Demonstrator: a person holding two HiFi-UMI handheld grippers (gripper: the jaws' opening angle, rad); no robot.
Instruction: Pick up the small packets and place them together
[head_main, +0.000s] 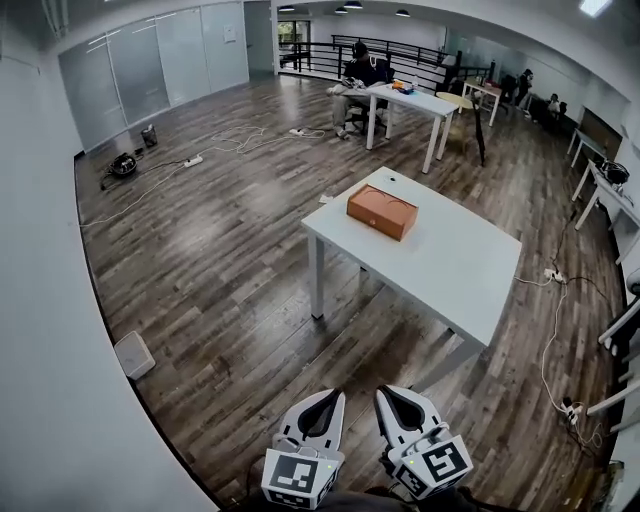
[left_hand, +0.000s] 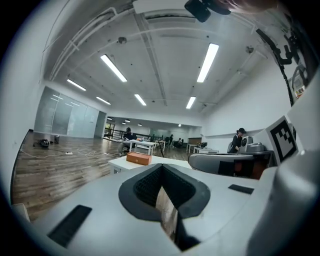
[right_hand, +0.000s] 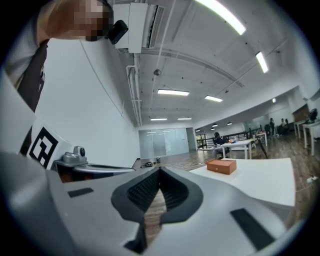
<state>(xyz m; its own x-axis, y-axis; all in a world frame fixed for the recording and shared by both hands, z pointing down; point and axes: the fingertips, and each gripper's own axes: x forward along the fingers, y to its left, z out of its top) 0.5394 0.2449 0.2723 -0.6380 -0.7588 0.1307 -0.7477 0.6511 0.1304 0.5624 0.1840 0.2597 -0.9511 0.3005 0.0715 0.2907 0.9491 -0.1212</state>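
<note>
No small packets show in any view. A white table (head_main: 450, 270) stands ahead on the wood floor, and on it lies an orange box (head_main: 381, 211). Both grippers sit side by side at the bottom of the head view, short of the table's near corner. My left gripper (head_main: 318, 402) has its jaws together with nothing between them, and so does my right gripper (head_main: 396, 396). From the left gripper (left_hand: 162, 167), the orange box (left_hand: 139, 158) is far ahead. From the right gripper (right_hand: 159, 171), the box (right_hand: 221, 166) lies on the table (right_hand: 265, 180) to the right.
A small white box (head_main: 134, 355) sits on the floor by the left wall. Cables and power strips (head_main: 193, 160) trail across the floor. Another table (head_main: 410, 100) with a seated person (head_main: 360, 75) stands at the back, and more desks (head_main: 610, 195) line the right side.
</note>
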